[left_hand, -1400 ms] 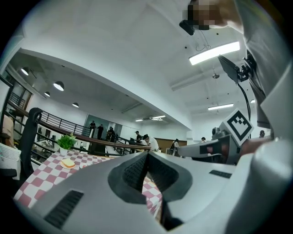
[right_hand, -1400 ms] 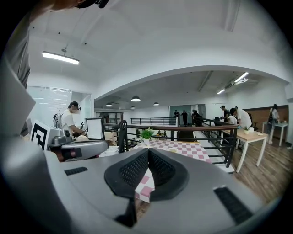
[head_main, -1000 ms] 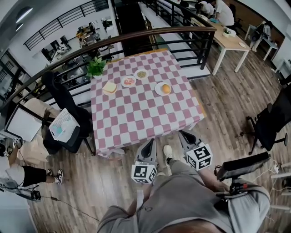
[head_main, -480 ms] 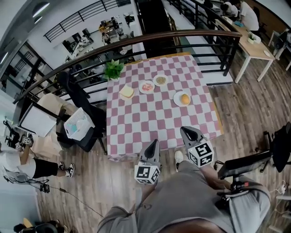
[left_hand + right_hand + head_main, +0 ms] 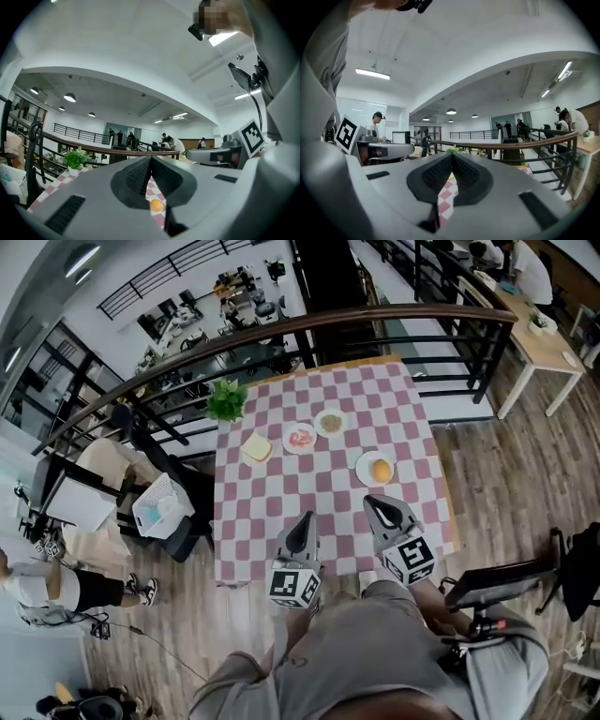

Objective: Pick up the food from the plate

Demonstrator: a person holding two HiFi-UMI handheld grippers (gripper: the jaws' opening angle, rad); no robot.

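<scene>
A table with a pink-and-white checked cloth [image 5: 281,512] holds several plates. An orange bun [image 5: 381,469] lies on a white plate [image 5: 364,468] at the right. Further back are a plate of pink food [image 5: 300,438], a plate of grainy food [image 5: 330,422] and a yellow slice [image 5: 256,447]. My left gripper [image 5: 307,519] and right gripper [image 5: 371,502] hover over the table's near edge, both shut and empty. In the left gripper view the bun [image 5: 156,205] shows through the slit under the closed jaws.
A potted green plant [image 5: 226,399] stands at the table's far left corner. A curved black railing [image 5: 281,329] runs behind the table. A dark chair with a white basket [image 5: 161,505] stands at the left. A person [image 5: 56,587] stands at the far left, and a black chair [image 5: 583,568] at the right.
The view has moved forward: the table is nearer and both grippers now reach over its near edge instead of hanging over the floor. Both stay shut.
</scene>
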